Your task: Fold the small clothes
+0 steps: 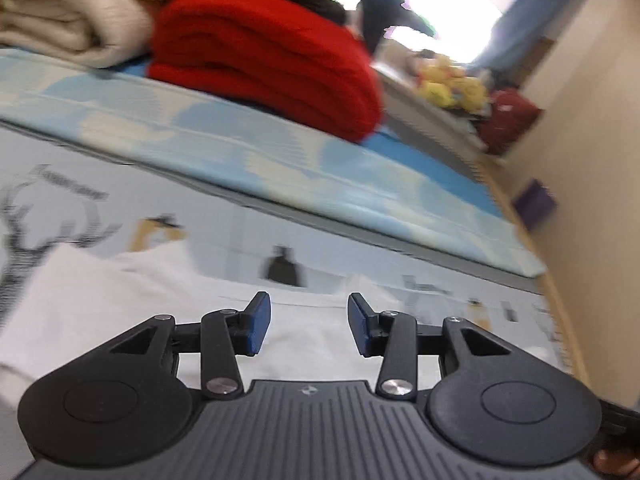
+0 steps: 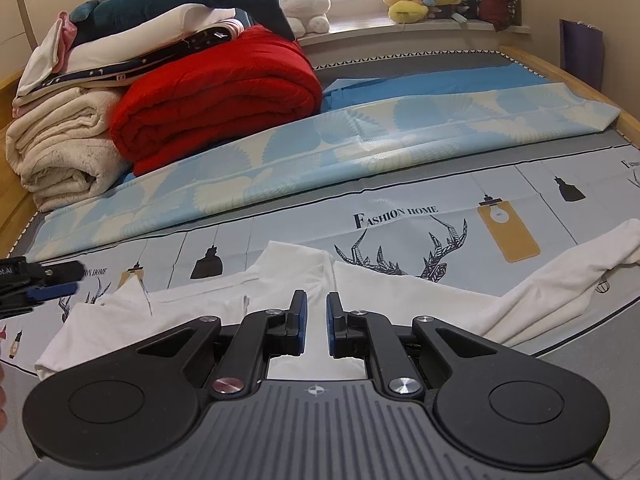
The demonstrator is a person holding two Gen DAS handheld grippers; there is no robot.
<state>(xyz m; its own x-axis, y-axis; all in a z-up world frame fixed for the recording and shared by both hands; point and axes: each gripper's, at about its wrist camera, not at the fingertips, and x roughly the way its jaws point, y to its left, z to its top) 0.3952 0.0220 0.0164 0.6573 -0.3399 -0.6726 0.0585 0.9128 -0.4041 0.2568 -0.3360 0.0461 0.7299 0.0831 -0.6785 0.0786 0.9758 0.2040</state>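
From my left wrist camera the picture is smeared, yet I can read the left tool [image 1: 309, 324] well enough: its blue pads [image 1: 258, 326] stand apart with nothing between them, poised low over the white shirt [image 1: 160, 300] that lies on the bed sheet [image 1: 224, 224]. I judge the gap is kept so I can take a pinch of cloth at the near edge — the pads are not yet on it. Behind, a red quilt [image 1: 264, 60] and a cream blanket [image 1: 68, 16] are stacked at the far side of the bed, I would say to keep the near part free for folding. From my right wrist camera things are sharp. The right tool [image 2: 317, 322] has its pads drawn almost together, only a thin slit left, and I see no cloth caught in it; it hangs just above the shirt [image 2: 224, 320], near the collar. The shirt is spread flat, front part towards me, with one sleeve [image 2: 568, 280] trailing off to the right and rumpled — that sleeve will want bringing in first, I think. The left tool [image 2: 48, 288] shows at the left border, level with the shirt's other shoulder, so the two sit at either side of the garment, the placing I would choose for a two-handed fold. No fold looks made yet.
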